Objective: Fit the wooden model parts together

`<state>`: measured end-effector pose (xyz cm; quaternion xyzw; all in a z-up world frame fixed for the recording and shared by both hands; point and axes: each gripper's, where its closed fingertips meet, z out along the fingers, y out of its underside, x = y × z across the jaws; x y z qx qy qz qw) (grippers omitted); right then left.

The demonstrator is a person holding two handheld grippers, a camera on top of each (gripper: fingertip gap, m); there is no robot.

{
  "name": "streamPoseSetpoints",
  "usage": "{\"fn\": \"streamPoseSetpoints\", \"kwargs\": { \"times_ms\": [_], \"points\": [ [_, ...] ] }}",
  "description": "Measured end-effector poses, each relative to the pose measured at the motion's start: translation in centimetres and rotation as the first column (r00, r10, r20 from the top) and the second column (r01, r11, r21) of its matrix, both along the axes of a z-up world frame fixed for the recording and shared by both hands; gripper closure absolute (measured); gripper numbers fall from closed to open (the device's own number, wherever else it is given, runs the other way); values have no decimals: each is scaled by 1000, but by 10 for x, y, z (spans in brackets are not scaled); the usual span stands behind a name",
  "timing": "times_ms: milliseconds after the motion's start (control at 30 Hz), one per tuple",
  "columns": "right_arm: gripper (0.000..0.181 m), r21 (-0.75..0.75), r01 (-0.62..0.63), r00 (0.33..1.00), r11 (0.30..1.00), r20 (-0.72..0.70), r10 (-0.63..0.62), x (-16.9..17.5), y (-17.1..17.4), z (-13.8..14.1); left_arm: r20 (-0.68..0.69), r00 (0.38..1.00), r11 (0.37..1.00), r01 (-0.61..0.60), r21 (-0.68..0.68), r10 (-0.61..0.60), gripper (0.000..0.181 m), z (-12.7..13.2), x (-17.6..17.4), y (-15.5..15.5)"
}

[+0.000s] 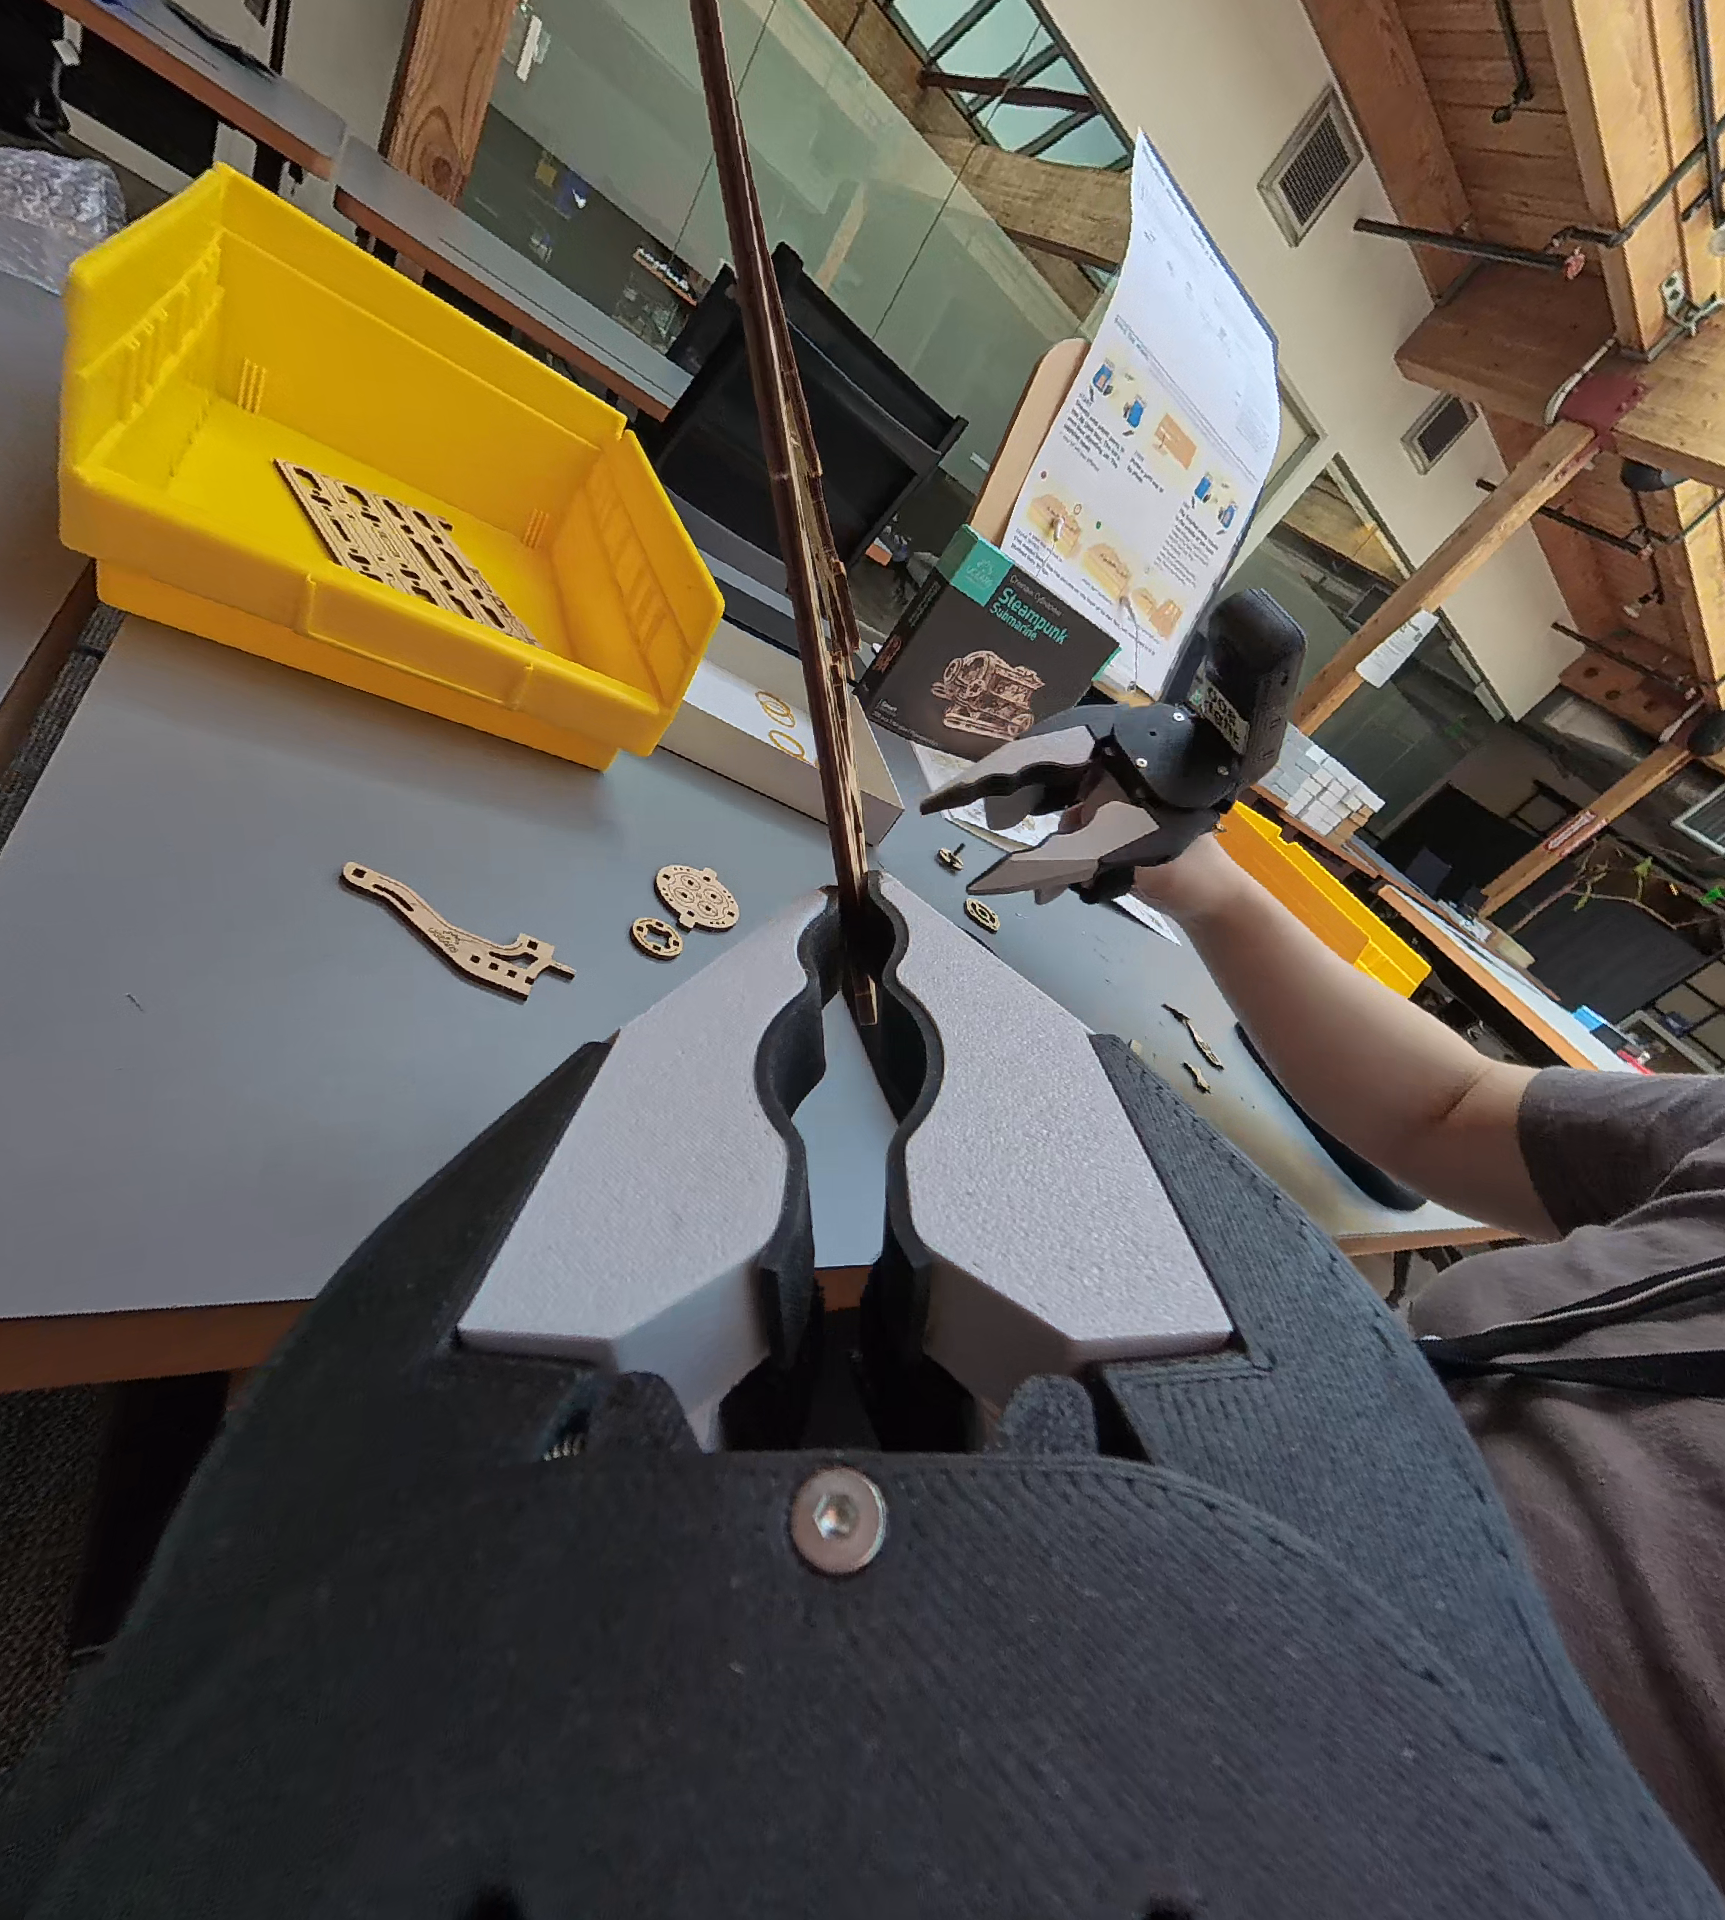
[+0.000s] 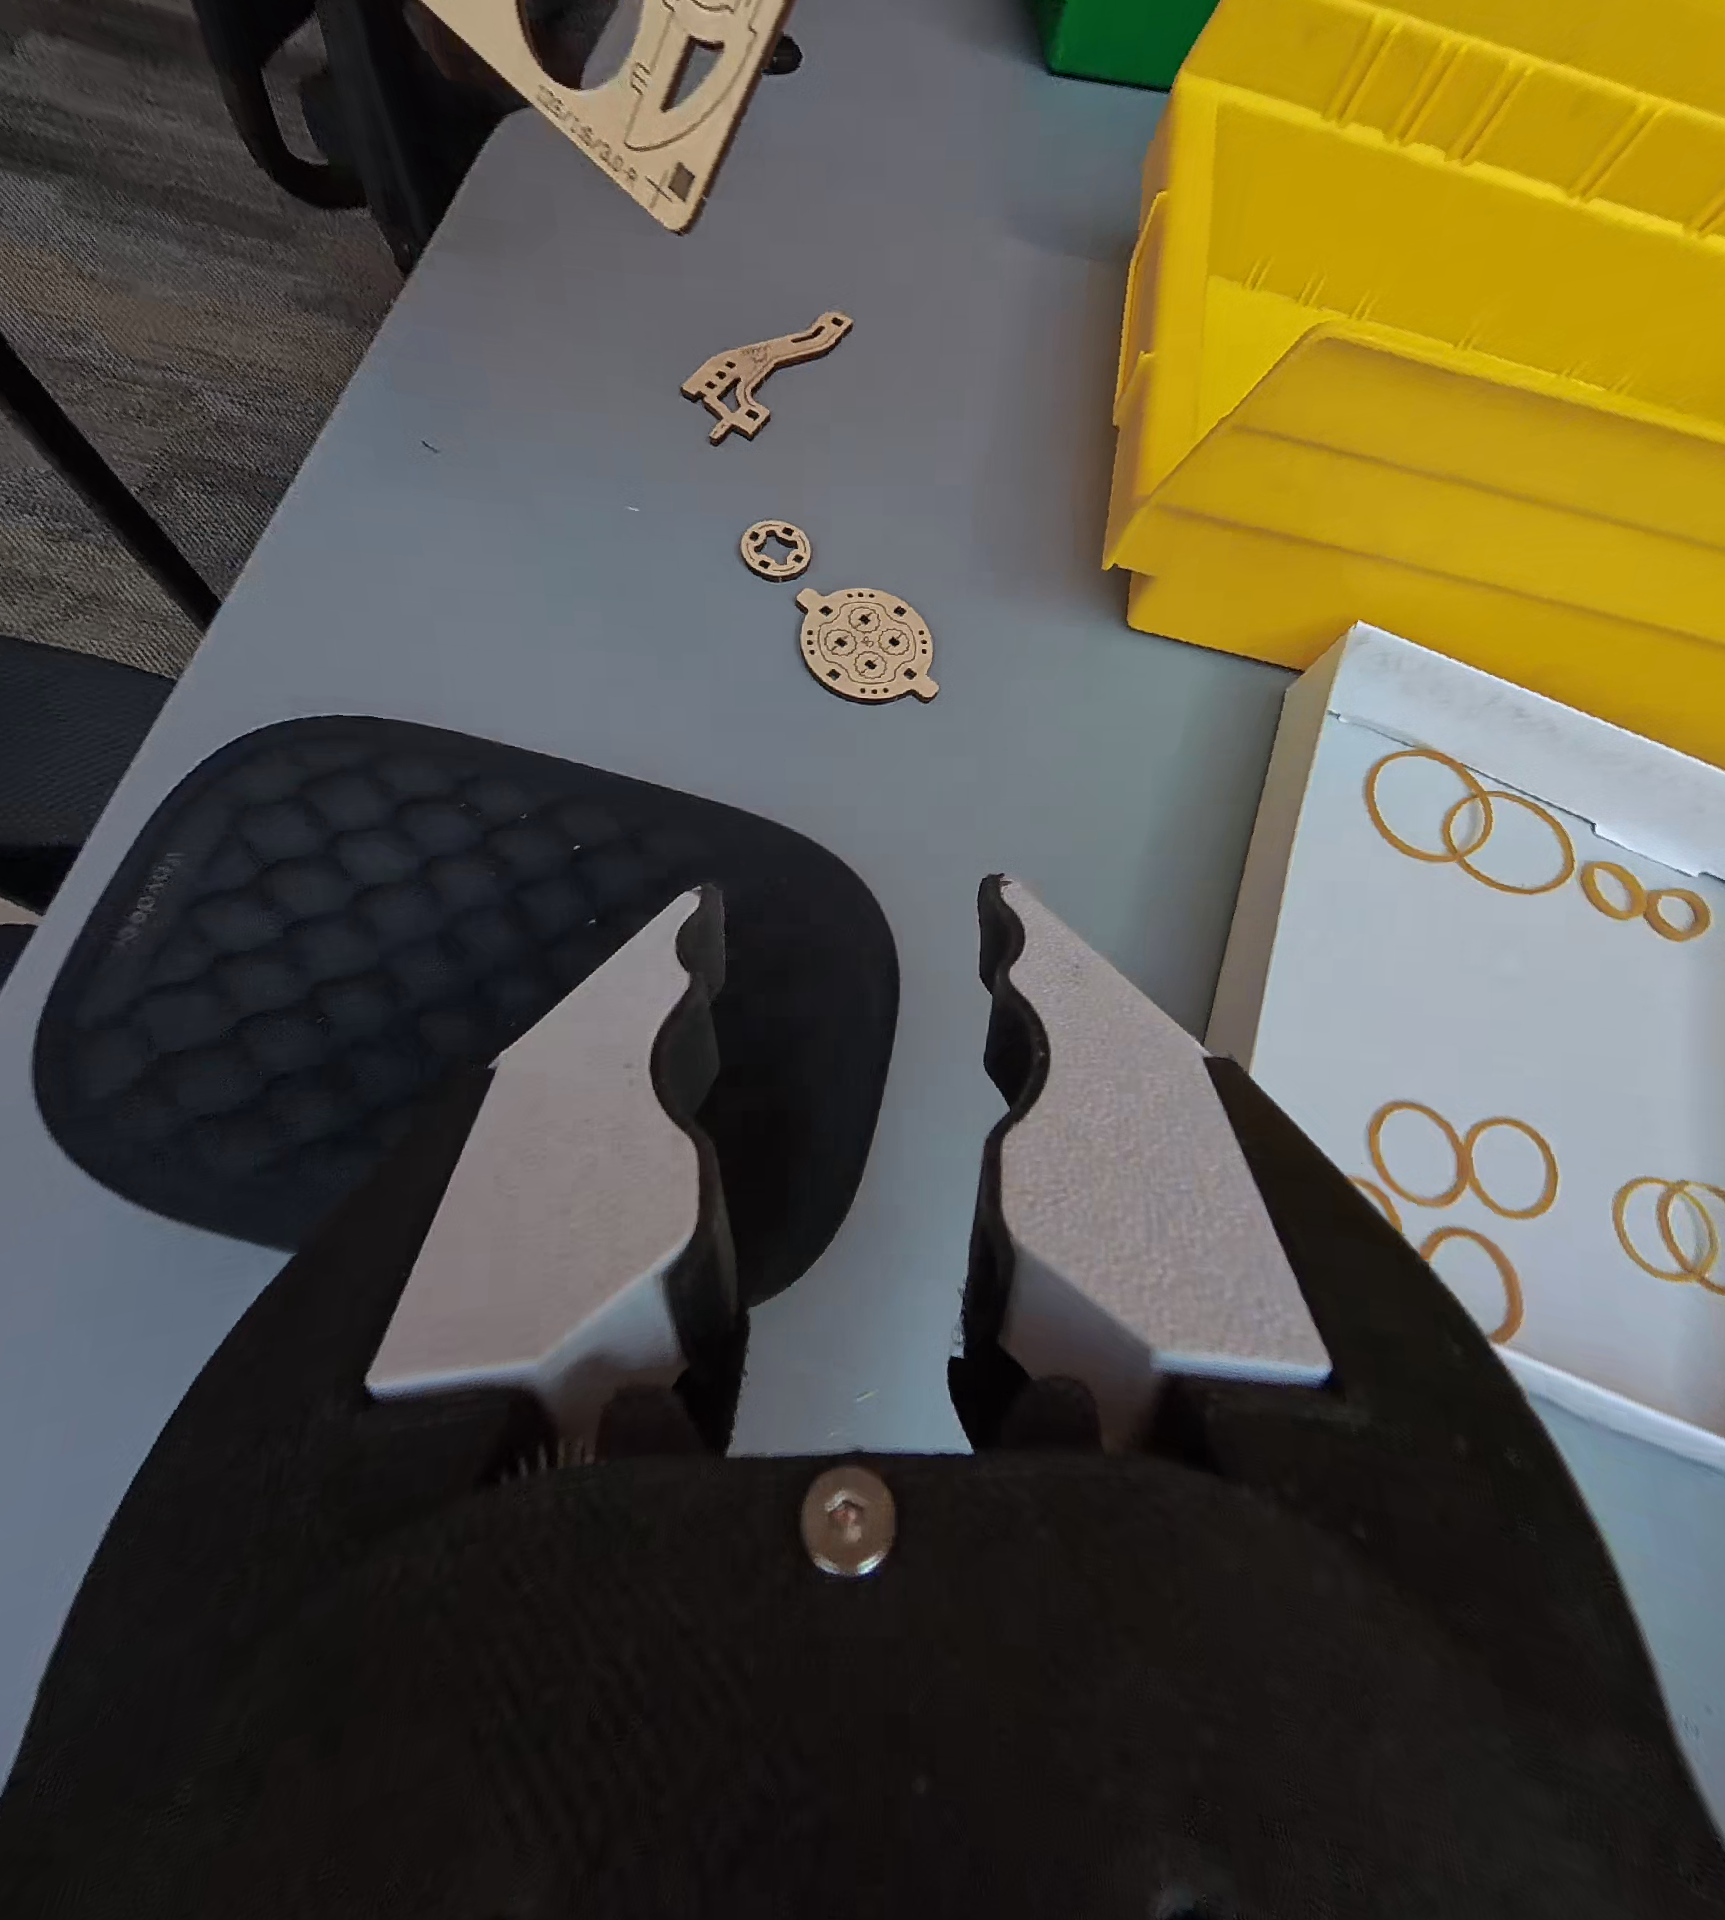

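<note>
My left gripper (image 1: 856,935) is shut on a thin wooden sheet (image 1: 785,436), held edge-on and rising up out of frame; a corner of the sheet shows at the top of the right wrist view (image 2: 650,114). On the grey table lie a curved wooden arm piece (image 1: 453,930) (image 2: 764,374), a small wooden ring (image 1: 656,937) (image 2: 776,550) and a round wooden disc (image 1: 697,897) (image 2: 866,646). My right gripper (image 2: 847,904) is open and empty above a black mat (image 2: 318,966); it also shows in the left wrist view (image 1: 983,842), right of the sheet.
A yellow bin (image 1: 214,343) holds a cut wooden sheet (image 1: 401,551). Yellow bins (image 2: 1512,343) stand beside a white tray (image 2: 1294,831) of rubber bands (image 2: 1471,821). A model kit box (image 1: 983,665) and an instruction sheet (image 1: 1170,416) stand at the back. Small wooden bits (image 1: 983,914) lie nearby.
</note>
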<state>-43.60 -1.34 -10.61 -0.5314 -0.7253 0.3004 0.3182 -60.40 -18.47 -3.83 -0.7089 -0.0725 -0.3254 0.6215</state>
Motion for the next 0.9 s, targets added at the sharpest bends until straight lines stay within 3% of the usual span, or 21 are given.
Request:
{"fn": "streamPoseSetpoints", "kwargs": {
  "times_ms": [233,500,667,900],
  "points": [
    [134,-36,73,993,997,-94,-76,63,-11,22,-5,1000,1000,29,-10,-29,181,-2,7,4],
    [135,27,258,950,966,-189,-249,143,14,38,-1,998,998,64,-1,-64,181,3,20,14],
    [138,129,434,876,892,-294,-383,210,43,51,-13,996,996,91,0,-91,181,8,30,21],
    [138,194,577,794,794,-361,-489,280,62,41,7,987,986,162,22,-163,181,17,51,42]
  ]
}}
